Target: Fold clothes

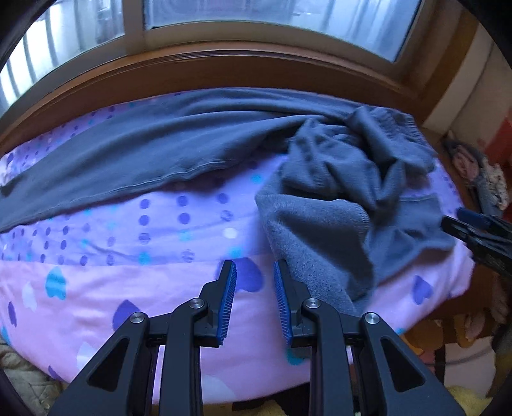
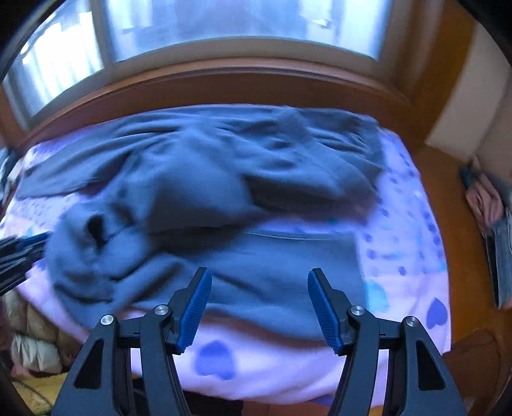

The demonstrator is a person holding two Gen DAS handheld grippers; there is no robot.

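Under a wide window (image 1: 256, 19), a heart-print bedsheet (image 1: 96, 288) is serving as the folding surface. The grey garment (image 2: 256, 198) is lying bunched across it (hardly folded), while the left gripper (image 1: 255, 272) and right gripper (image 2: 259, 281) are hovering spread and empty, seemingly seeking an edge.

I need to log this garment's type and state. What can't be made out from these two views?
- Grey garment: bunched in the left wrist view, so its type is hidden.
- Same garment, right wrist view: motion blur smears seams and edges.
- Right gripper: cut off by the left wrist view's edge.
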